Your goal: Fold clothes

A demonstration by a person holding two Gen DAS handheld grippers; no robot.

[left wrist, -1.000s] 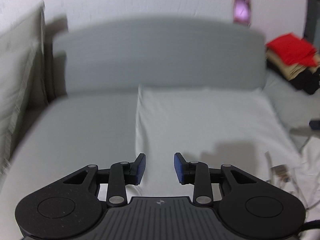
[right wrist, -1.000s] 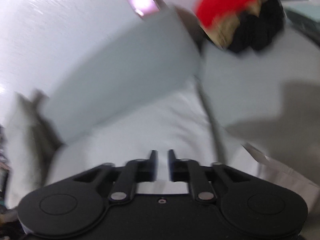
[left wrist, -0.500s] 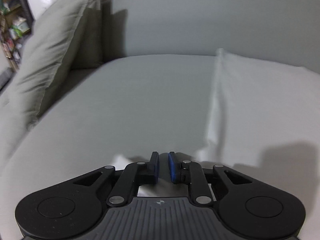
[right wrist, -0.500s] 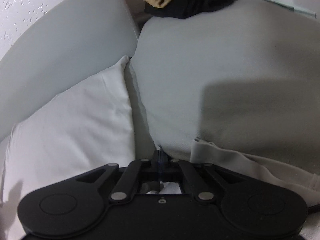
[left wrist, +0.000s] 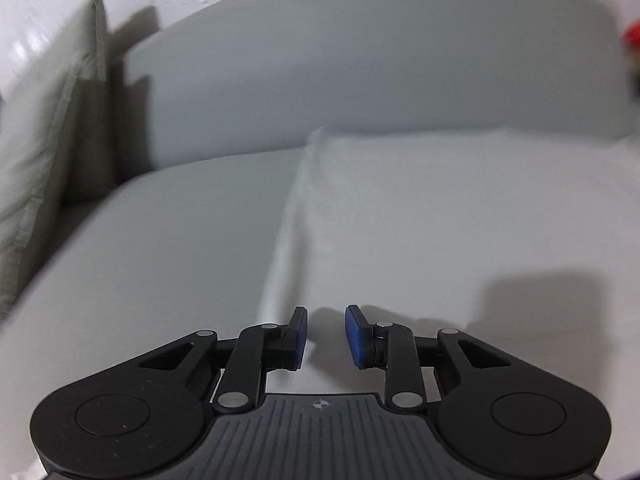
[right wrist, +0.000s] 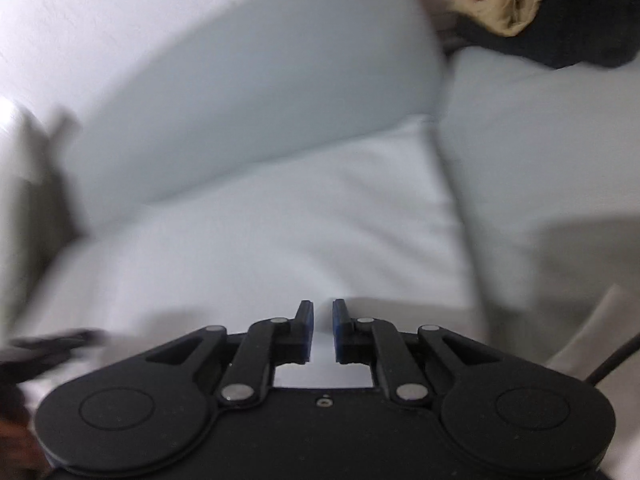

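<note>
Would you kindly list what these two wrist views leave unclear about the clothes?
- White garment: near edge hidden behind the left gripper, left wrist view.
- Clothes pile: cut off by the frame top, right wrist view.
- Dark object: motion-blurred, unidentifiable, right wrist view.

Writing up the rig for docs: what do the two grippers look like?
Both are matte black with two round side discs, silver pivot pins and linkage arms. The left gripper has blue finger pads and a ribbed deck with a small cross mark. The right gripper has a smooth deck with one screw.
</note>
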